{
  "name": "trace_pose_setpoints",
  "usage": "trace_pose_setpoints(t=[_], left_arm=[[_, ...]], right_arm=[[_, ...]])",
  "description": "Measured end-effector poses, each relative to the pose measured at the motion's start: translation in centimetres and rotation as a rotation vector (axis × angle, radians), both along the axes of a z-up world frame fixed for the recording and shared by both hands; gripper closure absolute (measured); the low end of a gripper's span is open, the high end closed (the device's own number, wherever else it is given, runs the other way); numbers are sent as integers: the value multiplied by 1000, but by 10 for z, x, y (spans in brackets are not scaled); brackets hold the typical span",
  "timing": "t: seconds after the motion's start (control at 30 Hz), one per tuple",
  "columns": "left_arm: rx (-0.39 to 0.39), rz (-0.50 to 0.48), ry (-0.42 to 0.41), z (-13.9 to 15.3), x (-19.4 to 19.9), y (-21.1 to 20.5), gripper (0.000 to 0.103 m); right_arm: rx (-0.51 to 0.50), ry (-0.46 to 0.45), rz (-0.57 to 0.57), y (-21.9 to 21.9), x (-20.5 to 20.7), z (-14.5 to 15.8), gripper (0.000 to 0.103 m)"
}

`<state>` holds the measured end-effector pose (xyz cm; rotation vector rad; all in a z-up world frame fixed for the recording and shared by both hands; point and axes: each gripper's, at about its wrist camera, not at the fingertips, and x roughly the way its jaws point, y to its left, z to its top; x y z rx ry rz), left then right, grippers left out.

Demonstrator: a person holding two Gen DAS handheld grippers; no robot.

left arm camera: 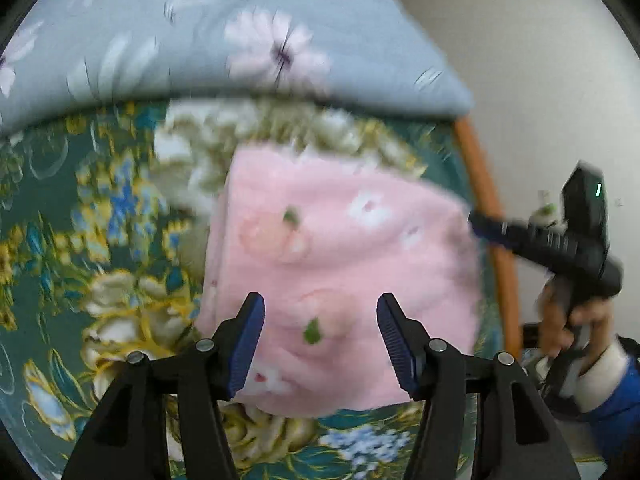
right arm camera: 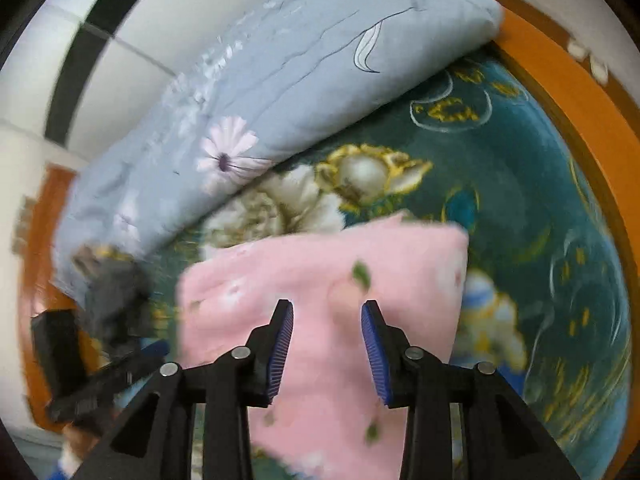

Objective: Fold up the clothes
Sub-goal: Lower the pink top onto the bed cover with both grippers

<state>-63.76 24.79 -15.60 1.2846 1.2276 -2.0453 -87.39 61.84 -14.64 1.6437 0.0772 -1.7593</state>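
Already folded into a compact rectangle, the pink garment (left arm camera: pixel 340 280) lies on the green floral blanket (left arm camera: pixel 80 200). You hold the left gripper (left arm camera: pixel 320 344) and right gripper (right arm camera: pixel 327 348) apart, empty, above it; little folding seems left.

Left wrist view, blurred. Left tool (left arm camera: pixel 320 320) stood with jaws apart above folded pink cloth (left arm camera: pixel 340 264), pads clear of it. Cloth lay on green floral blanket (left arm camera: pixel 80 220); grey-blue flowered quilt (left arm camera: pixel 200 40) behind. Right tool (left arm camera: pixel 476 220) at the cloth's right edge, gripped by a hand (left arm camera: pixel 572 320); contact unclear
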Motion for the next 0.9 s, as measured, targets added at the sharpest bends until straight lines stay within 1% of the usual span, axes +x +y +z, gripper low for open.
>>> trace_pose_setpoints(t=[0.03,0.07,0.1,0.13,0.23,0.27,0.33,0.37,0.47,0.5,0.53,0.57,0.6,0.7,0.77,0.87,0.9], left_arm=[[25,8,-24,-16,-1,0,44],[43,19,-31,-28,-1,-3,44],[62,30,-37,-39,-1,-6,44],[68,34,-47,-42,-3,-8,44],[85,44,-80,-44,-10,-14,43],[94,48,-91,-43,-12,-16,43],[92,40,-59,-31,-5,-11,43],[90,35,-42,-24,-1,-9,43],[66,-16,31,-2,19,15,43],[64,-28,47,-1,25,24,43],[59,-34,46,-2,28,30,43],[55,-38,28,-6,28,36,43],[51,-42,8,-9,28,42,43],[96,-3,-46,-37,24,42,43],[119,18,-56,-49,21,40,43],[101,2,-95,-55,11,43,43],[96,-1,-101,-54,9,45,41]], right_arm=[[50,1,-9,-3,-7,-11,64],[90,-12,-19,-5,-13,-23,64],[110,-50,-32,-5,-17,-37,64],[125,-77,-43,-4,-21,-48,65],[135,-91,-68,-6,-23,-59,64],[136,-87,-81,-5,-22,-54,64],[128,-68,-103,-1,-16,-40,64],[99,-40,-107,5,-8,-28,64],[-3,6,-77,29,33,3,64],[-24,17,-61,36,47,8,64],[-28,24,-47,40,58,9,64],[-25,26,-31,46,72,8,64],[-13,24,-21,50,83,3,64],[69,-8,-25,61,99,-25,64],[95,-41,-47,64,97,-45,64],[94,-75,-73,64,88,-60,64],[99,-80,-70,63,86,-61,64]])
